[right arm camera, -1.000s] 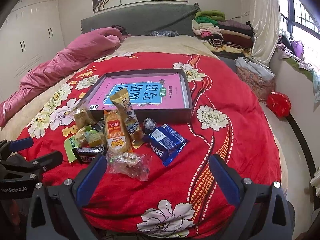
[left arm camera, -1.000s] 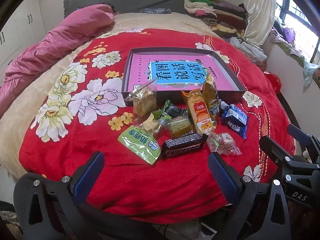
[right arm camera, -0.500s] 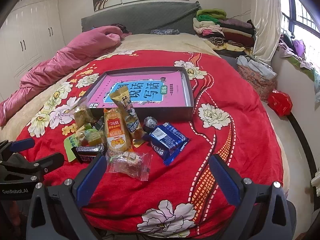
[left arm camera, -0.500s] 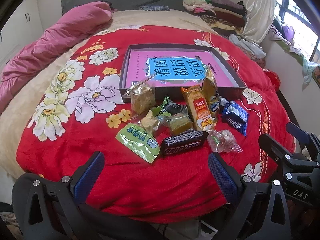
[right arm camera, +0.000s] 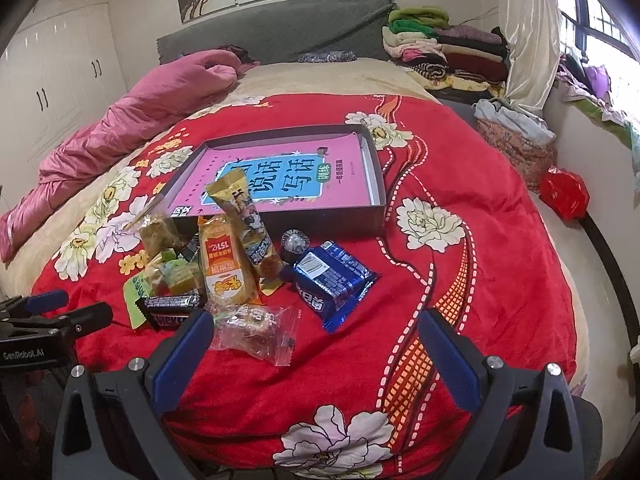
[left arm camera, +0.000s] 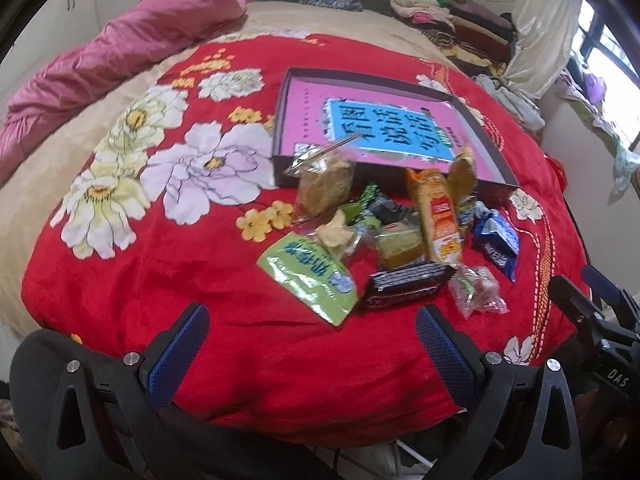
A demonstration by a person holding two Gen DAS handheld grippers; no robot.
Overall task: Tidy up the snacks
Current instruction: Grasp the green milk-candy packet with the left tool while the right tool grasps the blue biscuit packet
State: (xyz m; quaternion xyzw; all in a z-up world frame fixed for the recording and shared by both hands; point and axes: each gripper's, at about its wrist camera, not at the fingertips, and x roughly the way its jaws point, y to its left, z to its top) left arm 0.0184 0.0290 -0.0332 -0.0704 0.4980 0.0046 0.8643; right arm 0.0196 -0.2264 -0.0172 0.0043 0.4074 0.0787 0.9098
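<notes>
Several snacks lie in a heap on the red flowered blanket (left arm camera: 240, 360) in front of a shallow dark box (left arm camera: 280, 136) with a pink and blue bottom. In the heap are a green packet (left arm camera: 310, 274), a dark chocolate bar (left arm camera: 404, 284), an orange packet (left arm camera: 438, 216), a blue packet (right arm camera: 330, 278) and a clear candy bag (right arm camera: 256, 330). My left gripper (left arm camera: 312, 344) is open, above the blanket's near edge, short of the green packet. My right gripper (right arm camera: 316, 346) is open too, its left finger beside the clear bag. Neither holds anything.
A pink quilt (right arm camera: 132, 120) lies along the bed's left side. Folded clothes (right arm camera: 440, 48) are stacked by the headboard. To the right, past the bed's edge, a red bag (right arm camera: 564, 196) lies on the floor. White wardrobes (right arm camera: 52, 80) stand at the left.
The left gripper has shifted left and tilted, so the heap now sits to the right of its middle. The right gripper has moved slightly toward the snacks. Both stay open.
</notes>
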